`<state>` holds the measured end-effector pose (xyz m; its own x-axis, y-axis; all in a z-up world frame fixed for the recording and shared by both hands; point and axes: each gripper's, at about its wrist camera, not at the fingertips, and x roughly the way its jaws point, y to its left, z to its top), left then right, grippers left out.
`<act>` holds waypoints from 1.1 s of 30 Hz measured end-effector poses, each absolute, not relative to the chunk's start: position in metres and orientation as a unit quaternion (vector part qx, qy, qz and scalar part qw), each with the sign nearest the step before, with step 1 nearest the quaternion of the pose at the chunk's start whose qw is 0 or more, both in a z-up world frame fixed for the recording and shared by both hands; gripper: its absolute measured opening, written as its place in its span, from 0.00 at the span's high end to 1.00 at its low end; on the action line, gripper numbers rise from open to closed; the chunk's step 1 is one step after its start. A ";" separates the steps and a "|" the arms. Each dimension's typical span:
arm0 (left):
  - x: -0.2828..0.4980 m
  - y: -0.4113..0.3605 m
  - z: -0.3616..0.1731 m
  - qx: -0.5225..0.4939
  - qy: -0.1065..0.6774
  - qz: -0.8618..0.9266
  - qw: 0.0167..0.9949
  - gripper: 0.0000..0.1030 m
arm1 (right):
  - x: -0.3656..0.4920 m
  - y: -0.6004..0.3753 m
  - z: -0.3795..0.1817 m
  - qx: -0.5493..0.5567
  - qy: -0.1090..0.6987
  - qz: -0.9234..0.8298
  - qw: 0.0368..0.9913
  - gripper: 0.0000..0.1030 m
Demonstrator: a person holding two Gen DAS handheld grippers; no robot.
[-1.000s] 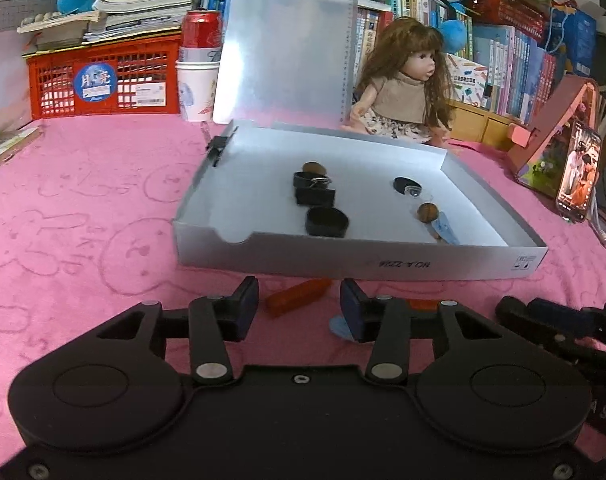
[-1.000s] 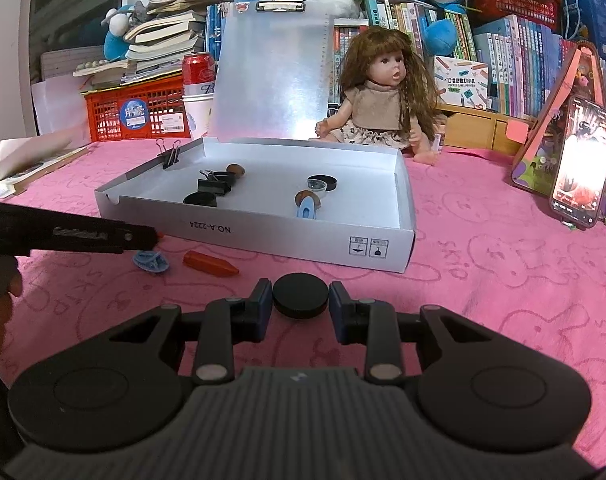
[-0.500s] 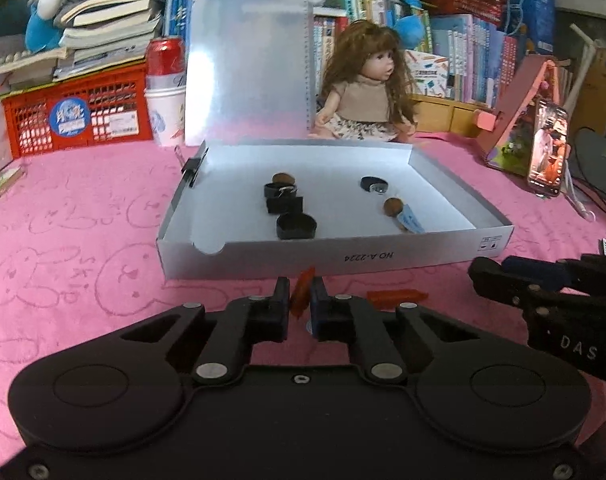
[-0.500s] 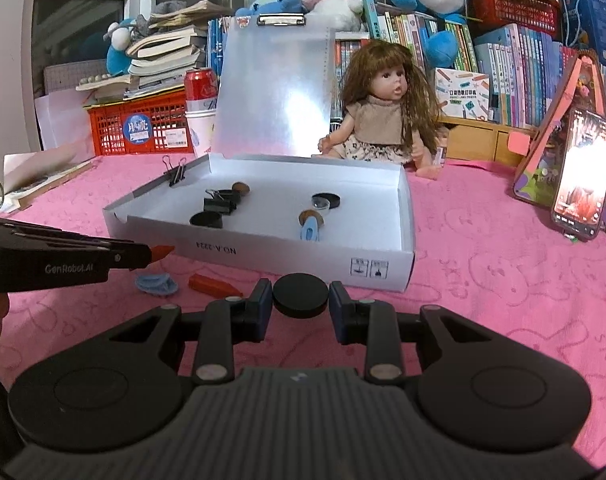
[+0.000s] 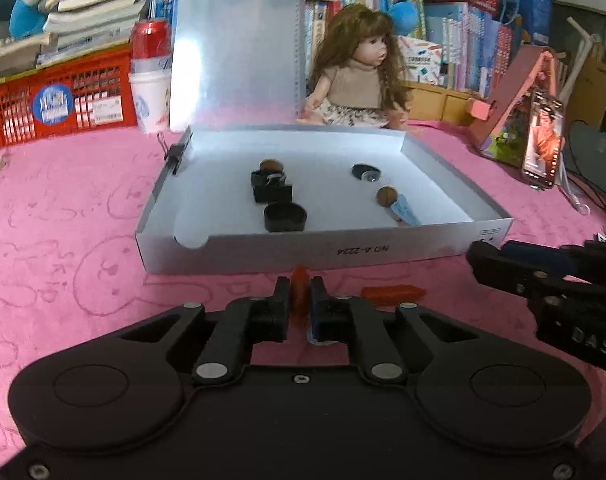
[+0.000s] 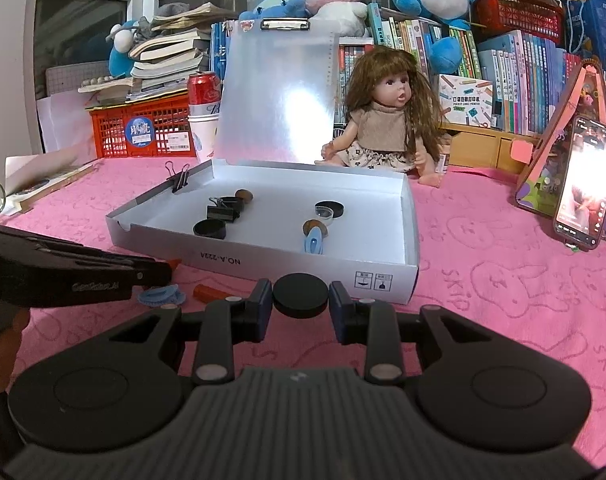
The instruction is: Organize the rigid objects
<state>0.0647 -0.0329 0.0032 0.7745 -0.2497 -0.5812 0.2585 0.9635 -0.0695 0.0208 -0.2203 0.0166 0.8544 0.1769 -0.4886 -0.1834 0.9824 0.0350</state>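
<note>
An open white box (image 5: 323, 250) (image 6: 263, 264) sits on the pink cloth, holding black binder clips (image 5: 271, 188), a black round lid (image 5: 285, 218), brown discs and a blue clip (image 5: 405, 212). My left gripper (image 5: 300, 300) is shut on an orange crayon-like stick (image 5: 300, 280) and holds it just in front of the box. My right gripper (image 6: 301, 300) is shut on a black round disc (image 6: 300, 295) before the box's front wall. A second orange stick (image 5: 393, 292) (image 6: 211, 293) and a blue clip (image 6: 161, 296) lie on the cloth.
A doll (image 6: 387, 120) sits behind the box beside its raised lid (image 6: 277, 96). A red basket (image 6: 143, 130), a can on cups (image 6: 203, 92) and books stand at the back. A phone (image 6: 585, 184) leans at the right.
My left gripper closed on the orange stick and lifted it off the cloth. The right gripper kept hold of the black disc and rose slightly.
</note>
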 end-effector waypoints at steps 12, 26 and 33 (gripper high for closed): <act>0.063 -0.020 0.048 -0.005 0.259 -0.138 0.956 0.90 | 0.052 -0.231 0.032 0.015 0.252 0.071 0.965 0.65; 0.166 -0.015 0.064 -0.039 0.291 -0.109 0.950 0.90 | 0.140 -0.242 0.052 0.039 0.281 0.062 0.957 0.65; 0.235 -0.030 0.056 -0.061 0.335 -0.107 0.934 0.90 | 0.207 -0.242 0.048 0.083 0.320 0.088 0.940 0.65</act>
